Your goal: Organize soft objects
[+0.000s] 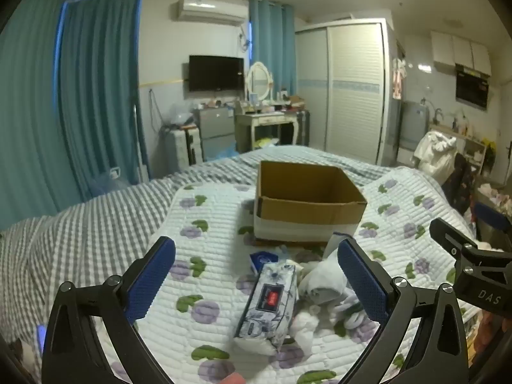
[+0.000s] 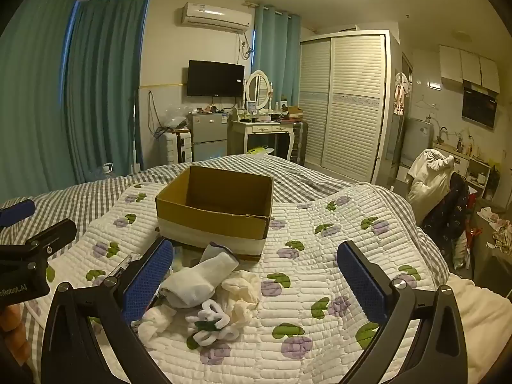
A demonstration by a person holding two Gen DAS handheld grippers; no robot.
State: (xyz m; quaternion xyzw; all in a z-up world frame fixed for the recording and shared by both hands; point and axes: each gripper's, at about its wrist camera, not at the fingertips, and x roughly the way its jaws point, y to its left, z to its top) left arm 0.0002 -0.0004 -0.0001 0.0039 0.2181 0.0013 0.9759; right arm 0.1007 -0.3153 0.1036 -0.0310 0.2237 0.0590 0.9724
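Observation:
An open, empty cardboard box [image 1: 307,203] stands on the floral quilt [image 1: 208,224]; it also shows in the right wrist view [image 2: 214,214]. In front of it lies a pile of soft things: a floral tissue pack [image 1: 270,300], a grey-white rolled sock [image 1: 323,283] [image 2: 195,280], cream cloth [image 2: 241,288], and a white scrunchie [image 2: 209,321]. My left gripper [image 1: 256,284] is open, hovering over the tissue pack. My right gripper [image 2: 256,284] is open above the quilt, just right of the pile. Both are empty.
The quilt [image 2: 320,256] lies on a grey checked bedspread [image 1: 80,224]. Behind the bed are teal curtains [image 1: 96,96], a dressing table [image 2: 262,128], a small fridge [image 2: 208,137] and a wardrobe [image 2: 345,102]. A chair with clothes [image 2: 441,192] stands right of the bed.

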